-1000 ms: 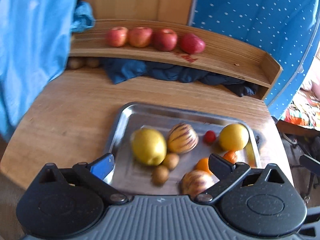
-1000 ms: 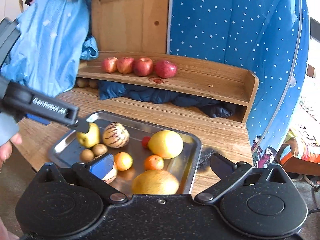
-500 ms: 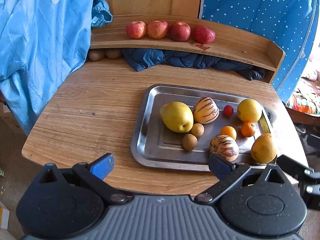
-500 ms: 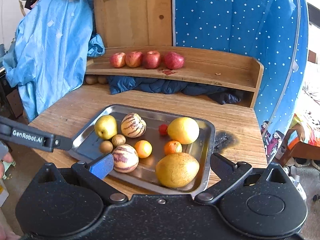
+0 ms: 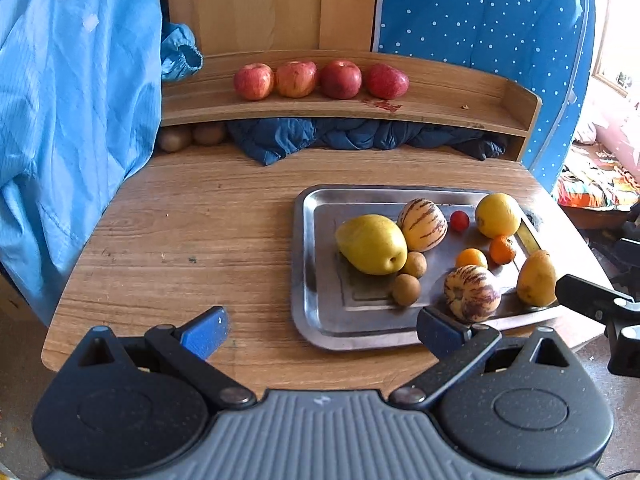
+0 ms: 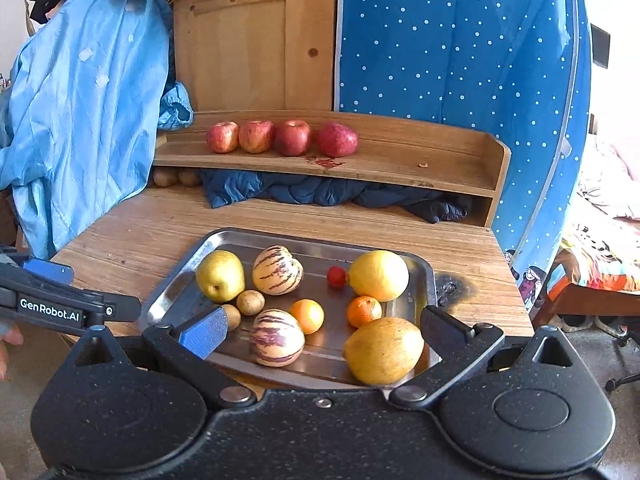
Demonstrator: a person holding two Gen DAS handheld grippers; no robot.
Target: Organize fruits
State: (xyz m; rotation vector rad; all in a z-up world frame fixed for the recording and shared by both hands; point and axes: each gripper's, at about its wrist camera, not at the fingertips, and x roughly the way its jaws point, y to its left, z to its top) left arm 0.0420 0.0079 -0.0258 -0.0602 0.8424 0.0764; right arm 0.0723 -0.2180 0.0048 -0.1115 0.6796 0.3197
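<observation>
Presently, holdings taken relative to the steel tray [image 6: 424,280] on the wooden table [image 5: 200,232].

Inside the tray: one yellow pear [image 5: 371,244] at its left part, long axis slanting from the tray's far-left toward its near-right, blossom end facing the near rim; two striped melons, one [image 5: 424,225] just beside the pear, one [image 5: 472,293] by the near rim; two small brown fruits [image 5: 406,289] touching or nearly touching the pear; a small red fruit [image 5: 459,220]; a lemon-yellow round fruit [image 6: 378,275] at the far-right corner; two small oranges [image 6: 307,315]; a large yellow-orange fruit [image 6: 383,350] at the near-right corner, long axis running roughly along the near rim.

Beyond the tray, on the shelf [image 5: 440,96]: four red apples [image 5: 320,79] in one row. Under the shelf: two more brown fruits [image 5: 192,136].

Left gripper [image 5: 320,330]: fingers spread wide, nothing between them, hovering off the tray's near-left corner. Right gripper [image 6: 320,330]: likewise spread and empty, at the near rim.

Handling note, as a judgement: sorting stands part-way, apples grouped, tray mixed. Take elongated fruit across the short axis, squeezing gently; smooth round skins may roll or slip.
</observation>
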